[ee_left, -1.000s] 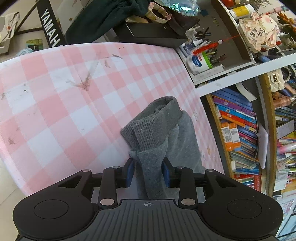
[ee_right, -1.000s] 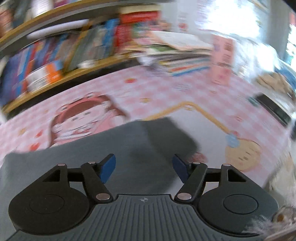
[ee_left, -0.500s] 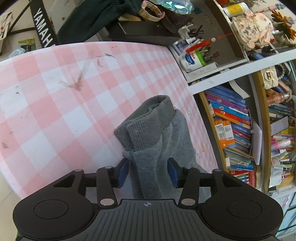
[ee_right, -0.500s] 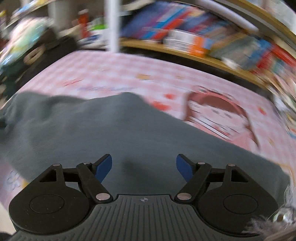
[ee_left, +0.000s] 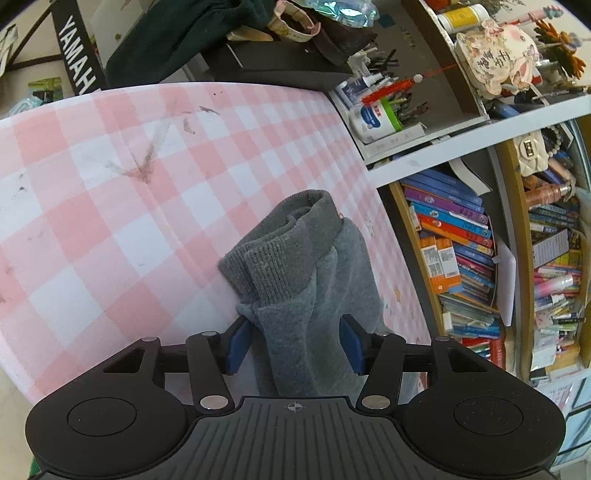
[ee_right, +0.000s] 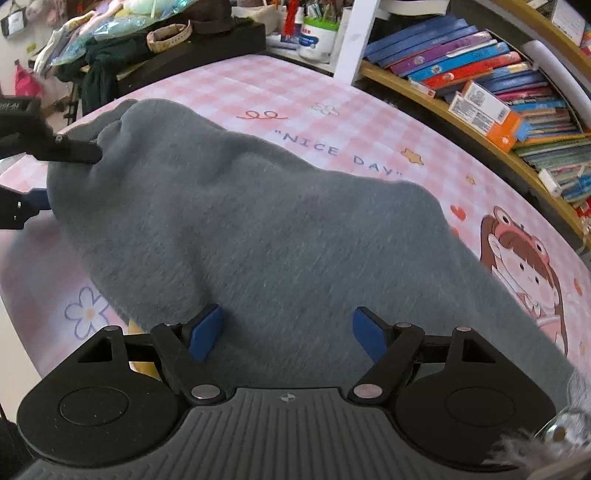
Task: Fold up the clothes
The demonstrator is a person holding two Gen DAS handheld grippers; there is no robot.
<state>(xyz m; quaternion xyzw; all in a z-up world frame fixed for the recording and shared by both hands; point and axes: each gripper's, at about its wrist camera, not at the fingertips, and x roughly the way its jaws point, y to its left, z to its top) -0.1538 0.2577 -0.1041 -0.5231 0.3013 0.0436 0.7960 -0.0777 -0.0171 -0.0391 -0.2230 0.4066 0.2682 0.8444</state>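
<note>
A grey fleece garment (ee_right: 258,229) lies across the pink checked table cover (ee_right: 229,85). Its ribbed cuffs (ee_left: 280,251) show in the left wrist view, bunched and doubled over. My left gripper (ee_left: 293,339) is open, its blue pads on either side of the grey fabric (ee_left: 295,332) without pinching it. The left gripper also shows at the left edge of the right wrist view (ee_right: 22,177), at the garment's far end. My right gripper (ee_right: 286,332) is open just above the garment's middle, holding nothing.
A bookshelf (ee_right: 498,92) full of books runs along the table's far side. A black box (ee_left: 280,62) with clutter and dark green cloth (ee_left: 173,33) sits at the table's end. The table cover's edge (ee_left: 22,373) drops off near my left gripper.
My left gripper has opened wider around the grey fabric. The right gripper has swung left over the garment and now faces the left gripper's end.
</note>
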